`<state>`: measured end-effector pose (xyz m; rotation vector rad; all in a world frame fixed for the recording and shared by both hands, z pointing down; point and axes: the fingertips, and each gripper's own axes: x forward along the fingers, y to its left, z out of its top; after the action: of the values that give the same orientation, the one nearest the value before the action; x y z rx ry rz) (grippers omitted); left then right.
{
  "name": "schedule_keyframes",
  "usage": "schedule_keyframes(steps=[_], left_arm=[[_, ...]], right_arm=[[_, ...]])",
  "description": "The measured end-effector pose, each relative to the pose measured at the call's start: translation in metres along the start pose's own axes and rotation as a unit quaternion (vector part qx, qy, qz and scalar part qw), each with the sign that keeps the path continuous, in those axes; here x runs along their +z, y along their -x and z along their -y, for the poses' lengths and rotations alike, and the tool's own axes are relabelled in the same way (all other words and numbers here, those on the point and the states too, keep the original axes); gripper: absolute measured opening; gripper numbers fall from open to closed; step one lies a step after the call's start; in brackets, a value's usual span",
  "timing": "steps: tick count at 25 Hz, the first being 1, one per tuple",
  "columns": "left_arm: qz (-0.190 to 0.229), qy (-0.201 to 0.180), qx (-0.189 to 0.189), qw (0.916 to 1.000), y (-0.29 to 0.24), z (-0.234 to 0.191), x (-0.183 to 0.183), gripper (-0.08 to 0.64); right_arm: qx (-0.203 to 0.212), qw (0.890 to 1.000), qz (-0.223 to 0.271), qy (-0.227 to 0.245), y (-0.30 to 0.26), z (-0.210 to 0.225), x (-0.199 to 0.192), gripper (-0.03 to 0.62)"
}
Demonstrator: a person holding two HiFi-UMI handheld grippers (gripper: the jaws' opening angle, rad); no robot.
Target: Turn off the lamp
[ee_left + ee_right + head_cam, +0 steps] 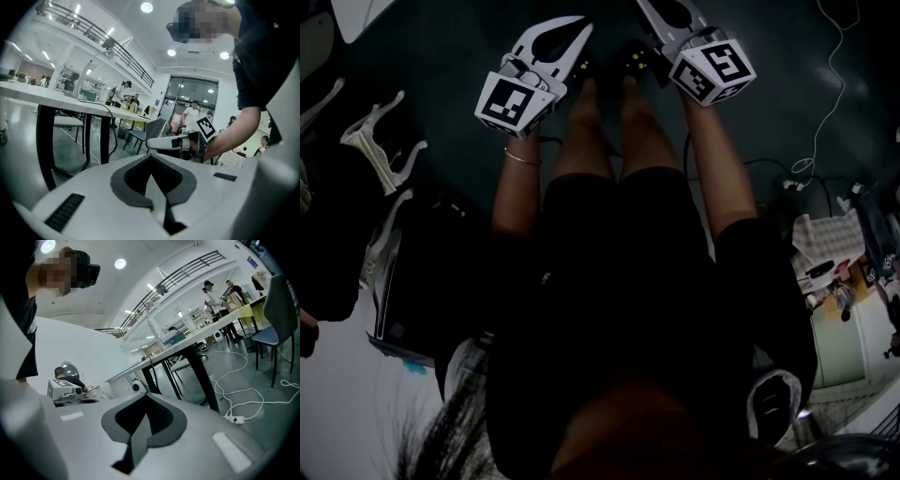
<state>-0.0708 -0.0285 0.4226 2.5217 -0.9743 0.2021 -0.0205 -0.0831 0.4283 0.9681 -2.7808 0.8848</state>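
Dark grey floor fills the head view, a white cable point(830, 89) trailing at the right; above the person's legs the left gripper point(579, 23) and right gripper point(649, 9) are held out side by side. Left gripper view: its jaws are pressed together on nothing, pointing into a bright open office; a thin-armed desk lamp point(110, 53) stands on a long table point(70, 101), well apart from them. Right gripper view: jaws likewise closed and empty; the lamp point(149, 310) rises from the table point(197, 341) beyond.
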Motion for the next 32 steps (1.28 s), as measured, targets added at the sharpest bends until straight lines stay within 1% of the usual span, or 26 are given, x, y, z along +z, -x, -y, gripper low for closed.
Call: schedule_keyframes(steps=[3,8,11,16,22,27,32], left_arm=[[0.003,-0.007,-0.006,1.0000,-0.002,0.018,0.022,0.006],[0.015,-0.012,-0.010,0.9998,-0.004,0.024,0.048,0.006],[0.018,-0.016,-0.011,0.9996,-0.002,0.030,0.063,0.006],[0.026,-0.010,-0.004,0.9996,-0.002,0.032,0.090,0.006],[0.034,-0.021,-0.006,0.9992,0.004,0.041,0.120,0.006],[0.043,-0.035,-0.020,0.9983,0.003,0.049,0.146,0.006],[0.046,-0.049,-0.037,0.9970,-0.002,0.061,0.166,0.006]], right_arm=[[0.011,1.000,-0.005,0.013,0.022,-0.017,0.019,0.000],[0.017,1.000,-0.002,0.020,0.036,-0.030,0.040,0.000],[0.016,1.000,0.008,0.022,0.041,-0.039,0.055,0.000],[0.018,0.999,0.028,0.026,0.050,-0.053,0.080,0.000],[0.015,0.999,0.044,0.029,0.064,-0.069,0.104,0.000],[0.006,0.997,0.068,0.044,0.073,-0.077,0.130,0.000],[0.010,0.995,0.084,0.053,0.080,-0.087,0.150,0.000]])
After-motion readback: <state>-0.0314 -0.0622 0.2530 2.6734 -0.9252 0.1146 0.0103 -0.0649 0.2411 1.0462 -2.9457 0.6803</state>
